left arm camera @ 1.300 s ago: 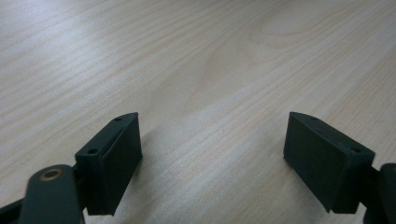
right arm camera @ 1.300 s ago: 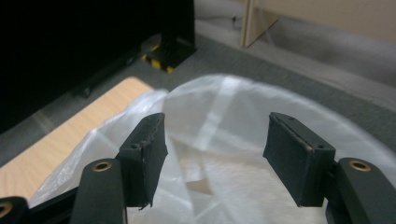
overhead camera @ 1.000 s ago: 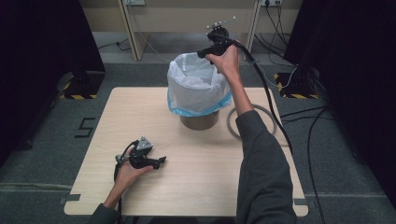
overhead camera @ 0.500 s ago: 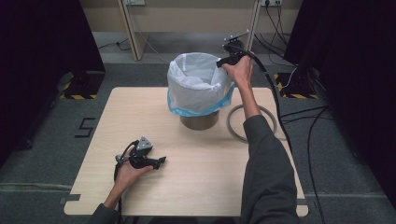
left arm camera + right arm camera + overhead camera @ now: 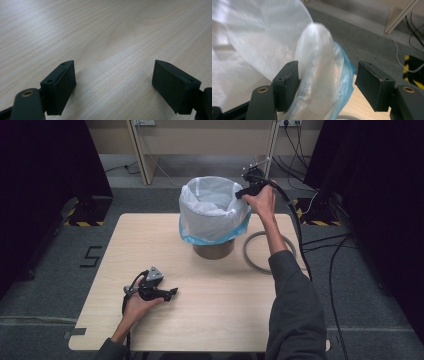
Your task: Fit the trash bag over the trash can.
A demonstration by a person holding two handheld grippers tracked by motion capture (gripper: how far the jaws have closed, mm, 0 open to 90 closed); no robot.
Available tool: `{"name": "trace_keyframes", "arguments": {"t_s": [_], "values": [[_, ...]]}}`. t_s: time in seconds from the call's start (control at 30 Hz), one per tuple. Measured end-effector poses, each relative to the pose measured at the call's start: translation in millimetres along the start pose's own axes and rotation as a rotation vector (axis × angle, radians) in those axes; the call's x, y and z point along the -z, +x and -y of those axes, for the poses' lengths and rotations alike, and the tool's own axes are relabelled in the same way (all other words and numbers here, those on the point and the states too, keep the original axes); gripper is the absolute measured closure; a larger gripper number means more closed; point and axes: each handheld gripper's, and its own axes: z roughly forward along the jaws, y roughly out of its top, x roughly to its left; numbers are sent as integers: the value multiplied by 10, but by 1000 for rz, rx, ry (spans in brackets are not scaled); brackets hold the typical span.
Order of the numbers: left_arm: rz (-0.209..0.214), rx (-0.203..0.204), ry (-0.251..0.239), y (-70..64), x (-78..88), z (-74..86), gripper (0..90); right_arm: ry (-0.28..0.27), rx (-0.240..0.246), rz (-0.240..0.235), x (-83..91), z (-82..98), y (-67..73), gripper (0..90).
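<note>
A brown bin [image 5: 214, 251] lined with a white bag [image 5: 212, 210] that has a blue edge stands at the table's back middle. My right gripper [image 5: 244, 193] is at the bin's far right rim. In the right gripper view the folded bag rim [image 5: 319, 62] lies between the jaws of that gripper [image 5: 328, 72]. The left jaw touches the plastic and the right jaw stands clear of it. These jaws have just opened a little further. My left gripper [image 5: 171, 293] rests open on the table's front left, with bare wood between its jaws [image 5: 113, 67].
A grey ring [image 5: 250, 256] lies on the table [image 5: 225, 320] to the right of the bin, under the right forearm. A black cable [image 5: 295, 220] trails from the right gripper off the table's right side. Wooden frame legs [image 5: 137, 150] stand on the floor behind.
The right hand has moved right and down, from above the bin's back rim to its right rim. The left hand has stayed in place.
</note>
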Motion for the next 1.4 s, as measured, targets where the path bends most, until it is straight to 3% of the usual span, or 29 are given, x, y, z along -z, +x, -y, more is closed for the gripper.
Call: {"name": "trace_keyframes", "arguments": {"t_s": [0.27, 0.37, 0.47, 0.57, 0.9, 1.03, 1.23, 1.4], "values": [[-1, 1, -3, -1, -2, 0, 182, -109, 39, -76, 334, -32, 203, 343], [-2, 1, -3, -1, -2, 0, 181, -139, 54, -144, 428, -23, 347, 344], [-2, 1, -3, -1, -2, 0, 181, -142, 86, -174, 466, -6, 481, 343], [0, 1, -2, 0, -1, -1, 181, -123, 95, -235, 435, 34, 588, 344], [-1, 1, -2, -1, -1, -1, 181, -31, 174, -286, 259, 107, 791, 345], [-1, 1, -2, -1, -1, -1, 181, 1, 208, -275, 201, 141, 852, 335], [-1, 1, -2, -1, -1, -1, 181, -33, 186, -276, 256, 132, 820, 341], [-1, 1, -2, -1, -1, -1, 181, -116, 131, -272, 430, 98, 677, 340]]}}
